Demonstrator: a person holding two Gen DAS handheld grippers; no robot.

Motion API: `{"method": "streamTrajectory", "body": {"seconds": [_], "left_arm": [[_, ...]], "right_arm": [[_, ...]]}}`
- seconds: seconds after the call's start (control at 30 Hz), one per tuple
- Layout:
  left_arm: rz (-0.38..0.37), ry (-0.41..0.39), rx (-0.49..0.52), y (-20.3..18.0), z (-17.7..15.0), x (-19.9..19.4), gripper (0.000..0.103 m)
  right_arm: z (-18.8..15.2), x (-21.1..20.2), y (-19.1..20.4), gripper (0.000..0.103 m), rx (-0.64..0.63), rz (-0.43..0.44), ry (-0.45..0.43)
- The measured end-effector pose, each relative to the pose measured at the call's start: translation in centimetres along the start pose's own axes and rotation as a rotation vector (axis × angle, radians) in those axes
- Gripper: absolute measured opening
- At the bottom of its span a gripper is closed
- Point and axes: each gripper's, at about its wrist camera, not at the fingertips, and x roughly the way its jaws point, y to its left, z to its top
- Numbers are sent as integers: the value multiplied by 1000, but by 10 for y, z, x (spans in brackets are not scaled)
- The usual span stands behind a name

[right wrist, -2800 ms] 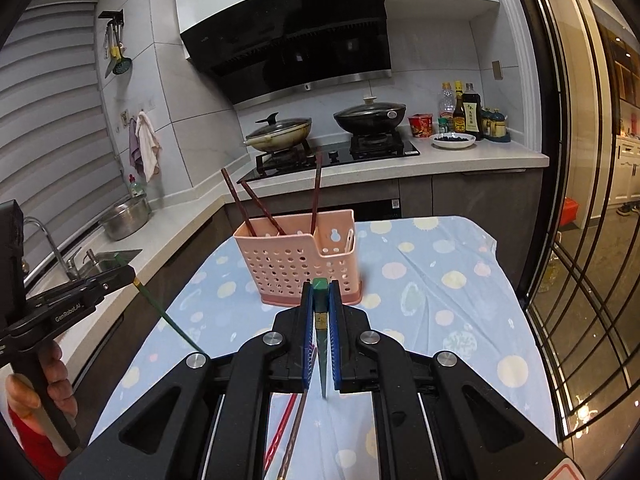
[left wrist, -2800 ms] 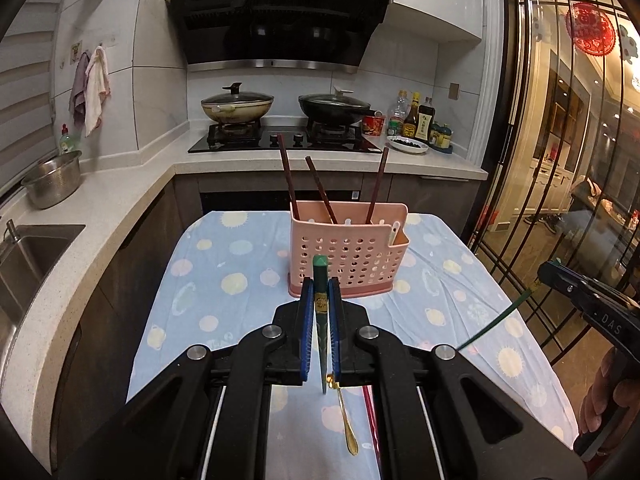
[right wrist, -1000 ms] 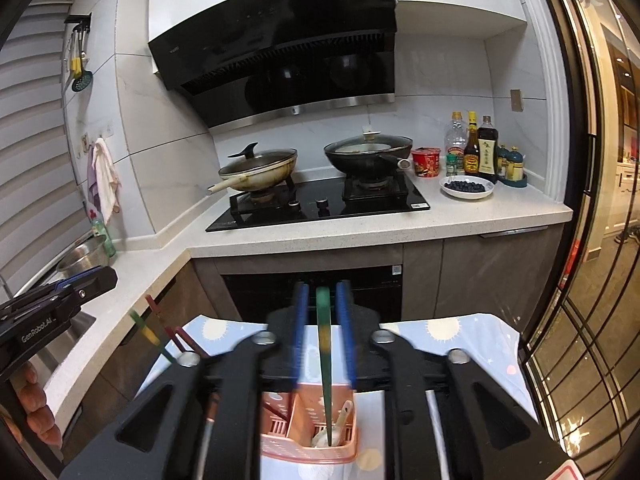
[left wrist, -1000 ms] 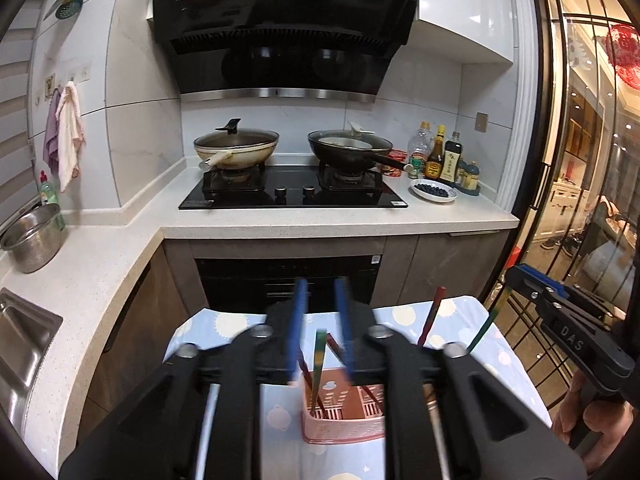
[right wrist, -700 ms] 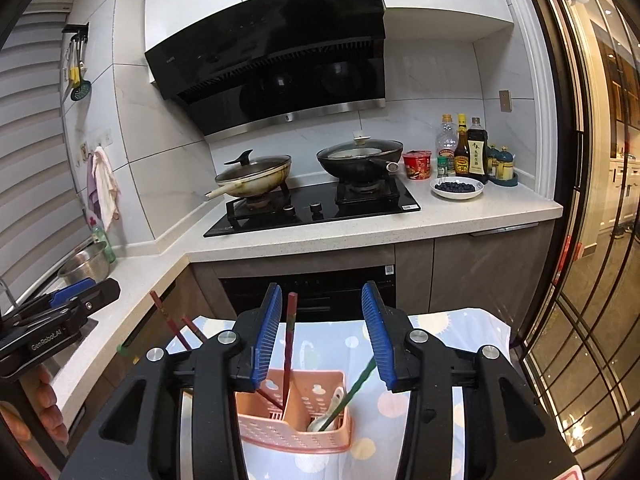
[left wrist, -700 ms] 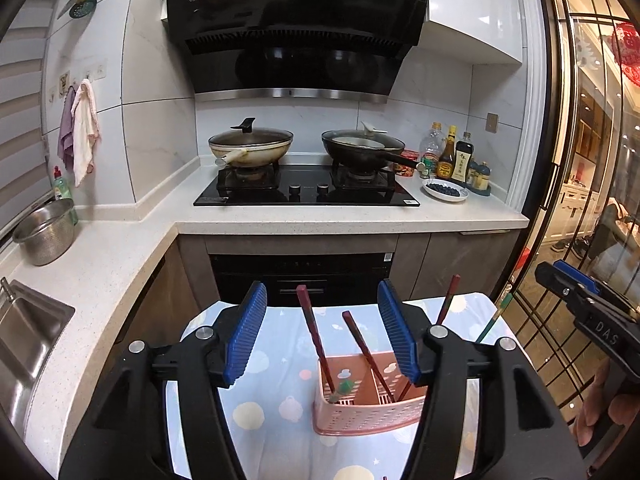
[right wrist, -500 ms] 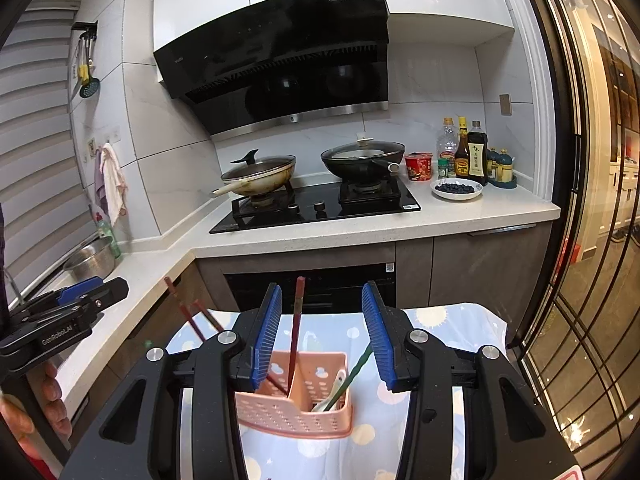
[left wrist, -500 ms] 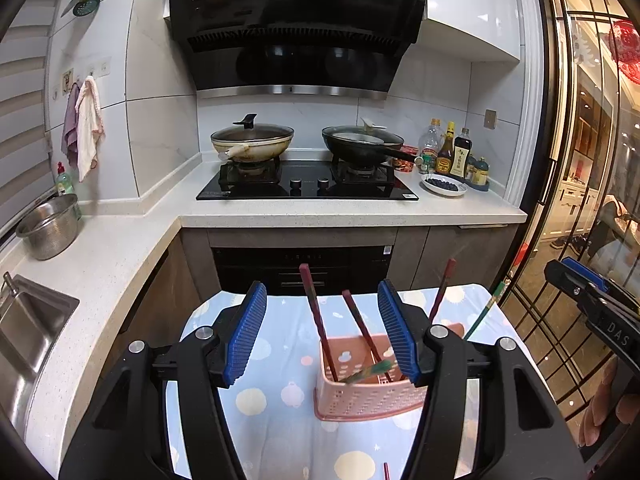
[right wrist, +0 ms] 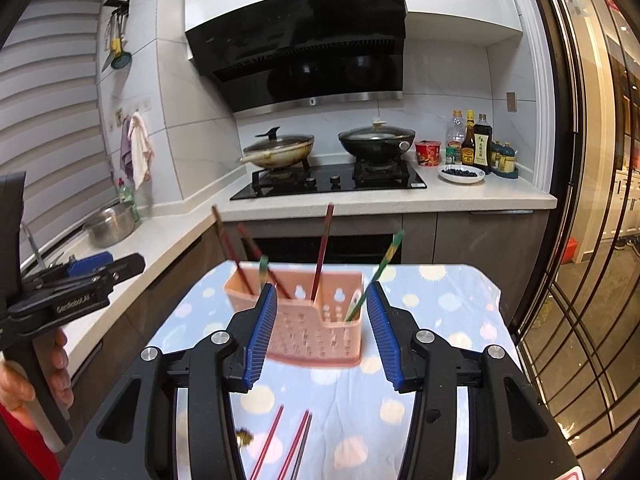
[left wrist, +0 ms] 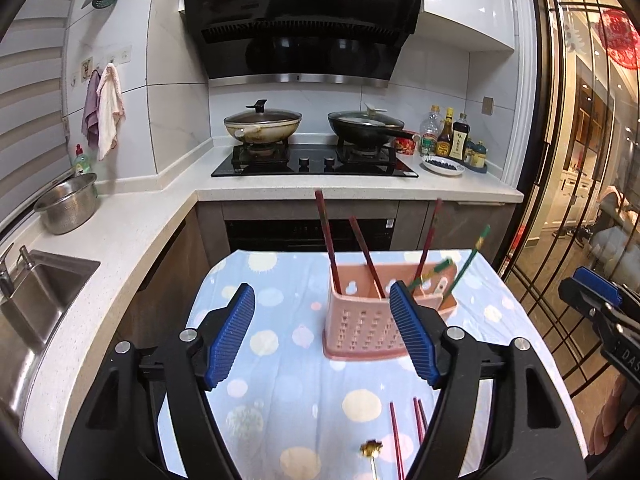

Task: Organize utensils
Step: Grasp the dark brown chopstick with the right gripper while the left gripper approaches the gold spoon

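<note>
A pink perforated utensil basket stands on the spotted blue tablecloth. Dark red chopsticks and two green chopsticks lean inside it. My left gripper hangs above the cloth short of the basket, its jaws opening and empty. My right gripper faces the basket from a little way back, jaws opening with nothing pressed between the pads. Loose red chopsticks and a gold-ended spoon lie on the cloth near me.
Behind the table runs a white counter with a black hob, two lidded pans, bottles and a small dish. A sink and a steel bowl sit at left. A glass partition stands at right.
Both grippers let go of their green chopsticks, which now stand in the basket. Both sets of jaws widened, and both grippers drew back from over the basket so more of the table shows.
</note>
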Motion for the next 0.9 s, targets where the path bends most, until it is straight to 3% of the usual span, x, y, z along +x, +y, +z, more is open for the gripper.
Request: {"method": "streamTrajectory", "body": {"seconds": [0.3,0.57,0.9], "left_arm": [[14,109,36,-6,-82,-15,69],[-12,243,-17,-6,-160,-18,69],[-49,358,-29,-18,-222,-18,69]], "right_arm": [[-96,-30,15,49,-43,-18,130],[-182,-42,25,48,-36,-25,265],[-248,-32,44,47,-44,9,398]]}}
